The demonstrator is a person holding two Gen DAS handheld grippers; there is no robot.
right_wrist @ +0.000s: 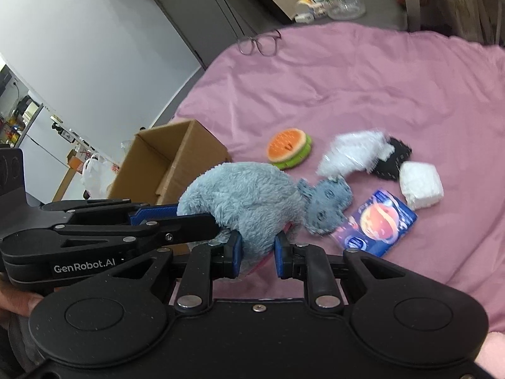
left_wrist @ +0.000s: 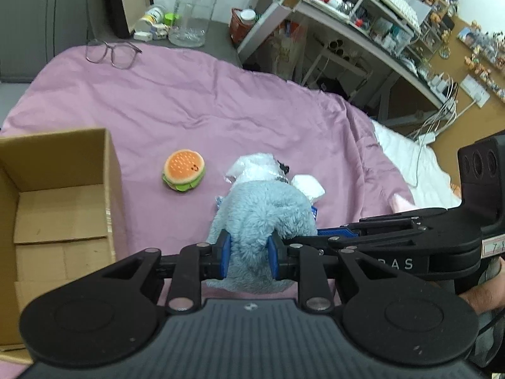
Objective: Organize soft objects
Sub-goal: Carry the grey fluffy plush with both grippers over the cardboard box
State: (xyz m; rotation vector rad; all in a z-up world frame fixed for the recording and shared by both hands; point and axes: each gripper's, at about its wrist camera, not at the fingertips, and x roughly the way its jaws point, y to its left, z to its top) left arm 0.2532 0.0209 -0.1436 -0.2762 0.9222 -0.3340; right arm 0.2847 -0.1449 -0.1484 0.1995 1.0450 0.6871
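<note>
Nearest, both tools were pinched on the same blue-grey plush toy (left_wrist: 258, 211). The left gripper (left_wrist: 249, 254) had its blue pads narrowed onto the toy's near end, fur bulging between them. The right gripper (right_wrist: 258, 254) clamped another part of the body, its fingers also showing from the right side in the left view. Two grips made sense for a floppy toy (one pinch would probably let it sag and drag).

The toy hung just over the pink bedsheet (left_wrist: 176, 101); whether it touched the sheet could not be told.

To the near left stood the open cardboard box (left_wrist: 63, 189), likely the destination, placed close so the carry was short; nothing showed in the part of its inside in view.

Just past the toy lay the rest of the soft items, probably waiting their turn: a burger plush (right_wrist: 289, 147), a white fluffy bundle (right_wrist: 353, 153) touching a black fabric piece (right_wrist: 396, 161), a white wrapped pack (right_wrist: 421, 188), and a blue printed packet (right_wrist: 377, 222).

Far across the sheet sat a pair of glasses (left_wrist: 112, 52), and beyond it a clear water jug (left_wrist: 192, 12), well apart from the work.
</note>
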